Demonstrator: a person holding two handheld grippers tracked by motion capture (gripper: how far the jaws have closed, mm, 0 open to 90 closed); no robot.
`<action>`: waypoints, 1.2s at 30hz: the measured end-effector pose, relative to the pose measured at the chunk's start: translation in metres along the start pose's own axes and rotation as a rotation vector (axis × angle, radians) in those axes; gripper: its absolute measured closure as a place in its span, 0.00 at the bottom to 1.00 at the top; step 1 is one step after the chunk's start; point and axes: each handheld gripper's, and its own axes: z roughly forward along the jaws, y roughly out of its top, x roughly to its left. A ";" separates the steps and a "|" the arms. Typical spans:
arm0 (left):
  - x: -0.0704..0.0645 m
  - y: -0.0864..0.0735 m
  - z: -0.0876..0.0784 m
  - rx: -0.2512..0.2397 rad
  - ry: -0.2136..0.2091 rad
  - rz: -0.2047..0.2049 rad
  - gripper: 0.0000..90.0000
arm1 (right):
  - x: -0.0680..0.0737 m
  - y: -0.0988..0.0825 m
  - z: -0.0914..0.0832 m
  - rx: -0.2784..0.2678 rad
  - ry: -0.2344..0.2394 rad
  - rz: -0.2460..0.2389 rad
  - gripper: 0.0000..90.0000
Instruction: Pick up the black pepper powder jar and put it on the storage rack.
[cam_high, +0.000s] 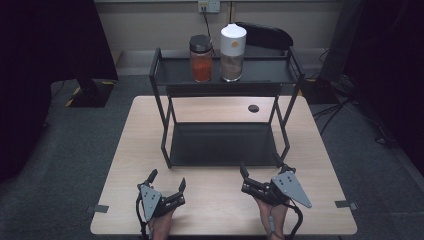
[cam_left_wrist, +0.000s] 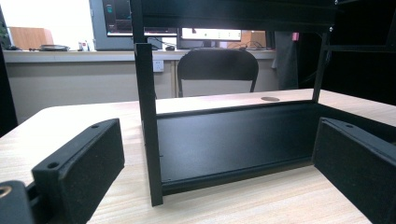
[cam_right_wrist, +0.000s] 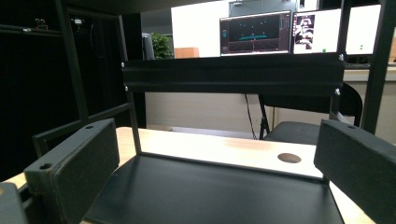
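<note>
**Both claws waiting wide and empty before the rack**

The left gripper (cam_high: 167, 184) and right gripper (cam_high: 261, 171) are resting on the table (cam_high: 125, 150), jaws spread, gripping nothing. Ahead and above them, the red jar (cam_high: 201, 58) and white-capped jar (cam_high: 233, 53) are standing on the rack (cam_high: 165, 72). Both are likely rigid, slippery and breakable; mid-body looks the safest hold.

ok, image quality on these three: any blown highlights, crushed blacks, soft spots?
High view: corners fall to near black, white jar lid nearly clipped. Left gripper view: window blown out, jaws soft up close. Right gripper view: bright monitors, rack's left side crushed dark.
</note>
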 end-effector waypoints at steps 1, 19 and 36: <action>0.000 0.000 0.000 0.000 0.000 0.000 0.02 | 0.000 -0.003 -0.001 -0.002 -0.004 -0.002 0.00; 0.000 0.000 0.000 0.000 0.000 0.000 0.02 | -0.001 -0.041 -0.013 0.022 -0.028 0.008 0.00; 0.000 0.000 0.000 0.000 0.000 0.000 0.02 | 0.001 -0.067 -0.011 0.062 -0.058 -0.017 0.00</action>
